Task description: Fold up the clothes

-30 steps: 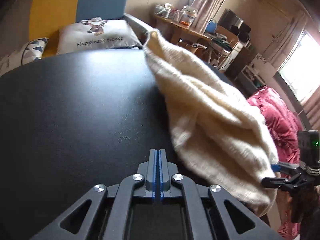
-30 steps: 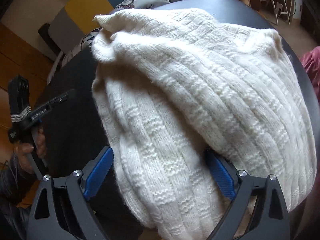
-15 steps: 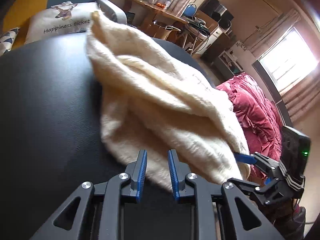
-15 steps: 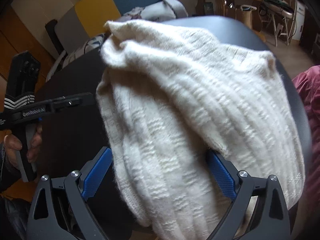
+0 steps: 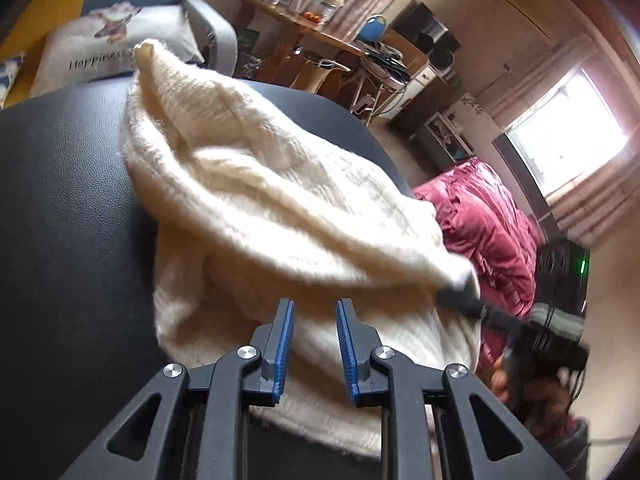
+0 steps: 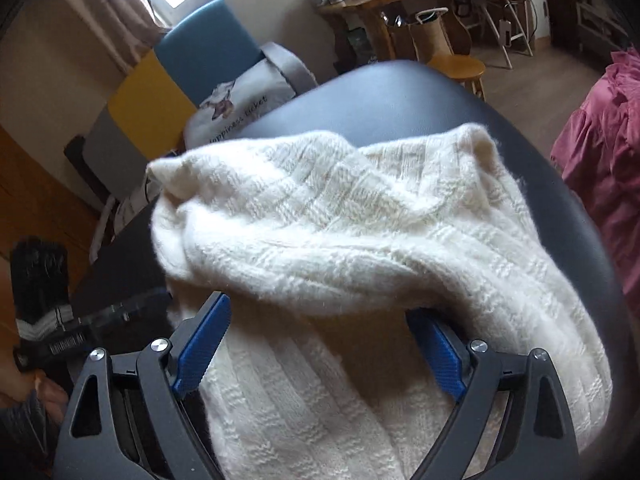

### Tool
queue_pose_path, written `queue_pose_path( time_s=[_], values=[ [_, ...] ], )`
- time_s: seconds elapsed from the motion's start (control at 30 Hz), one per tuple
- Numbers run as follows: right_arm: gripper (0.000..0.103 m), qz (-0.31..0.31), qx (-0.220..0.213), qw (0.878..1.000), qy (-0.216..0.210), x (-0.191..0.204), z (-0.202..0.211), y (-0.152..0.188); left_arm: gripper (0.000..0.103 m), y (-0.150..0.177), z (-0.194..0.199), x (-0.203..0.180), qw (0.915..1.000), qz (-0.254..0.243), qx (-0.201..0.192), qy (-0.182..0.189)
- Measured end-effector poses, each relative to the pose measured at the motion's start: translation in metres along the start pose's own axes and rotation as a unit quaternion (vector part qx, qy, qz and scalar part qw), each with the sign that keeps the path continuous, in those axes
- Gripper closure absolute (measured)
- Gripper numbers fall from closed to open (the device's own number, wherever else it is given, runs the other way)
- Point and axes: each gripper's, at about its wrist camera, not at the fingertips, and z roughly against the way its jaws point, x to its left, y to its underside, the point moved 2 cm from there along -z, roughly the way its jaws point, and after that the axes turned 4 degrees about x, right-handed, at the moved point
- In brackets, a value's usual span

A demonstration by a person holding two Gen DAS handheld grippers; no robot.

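Observation:
A cream knitted sweater (image 5: 280, 200) lies bunched on the black table (image 5: 60, 200), its upper layer folded over the lower one. My left gripper (image 5: 314, 304) hovers over the sweater's near edge, jaws a little apart with nothing pinched between them. In the right wrist view the sweater (image 6: 360, 220) fills the middle. My right gripper (image 6: 318, 308) stands wide and its jaws are closing. The thick fold lies between the blue pads (image 6: 204, 344) and drapes over the right one. From the left wrist view one finger of the right gripper (image 5: 460, 300) reaches under that fold.
A printed pillow (image 5: 100, 48) and a blue and yellow chair back (image 6: 208, 48) stand behind the table (image 6: 380, 92). A pink quilt (image 5: 488, 232) lies to the right. A wooden stool (image 6: 456, 68) and a cluttered desk (image 5: 304, 20) stand farther back.
My left gripper went from shut to slightly open and moved over the sweater's near edge. The right gripper drew back and tilted, so the sweater looks smaller and more of the room shows.

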Motion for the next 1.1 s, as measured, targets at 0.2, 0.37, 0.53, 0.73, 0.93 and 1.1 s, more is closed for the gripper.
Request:
queue_pose_path(
  time_s=[0.2,0.37,0.53,0.73,0.93,1.1],
  values=[
    [0.011,0.050,0.020,0.998,0.033,0.013,-0.012,0.015,0.081,-0.014,-0.015,0.001,0.9996,0.029,0.004,0.002],
    [0.011,0.060,0.023,0.997,0.037,0.013,-0.010,0.020,0.077,-0.010,-0.022,0.008,0.9962,0.083,0.014,0.020],
    [0.011,0.061,0.023,0.997,0.039,0.013,-0.012,0.019,0.079,-0.010,-0.027,0.010,0.9937,0.108,0.009,0.028],
    [0.012,0.079,0.013,0.995,0.060,0.017,-0.006,0.022,0.098,-0.021,-0.018,-0.005,0.9955,0.092,-0.023,0.005],
    [0.018,0.095,-0.013,0.992,0.083,0.024,0.009,0.020,0.100,-0.025,0.019,-0.011,0.9954,0.062,-0.073,-0.001],
    [0.019,0.078,-0.048,0.994,0.062,0.027,0.034,0.012,0.100,-0.019,0.080,-0.007,0.9930,0.020,-0.116,0.005]
  ],
)
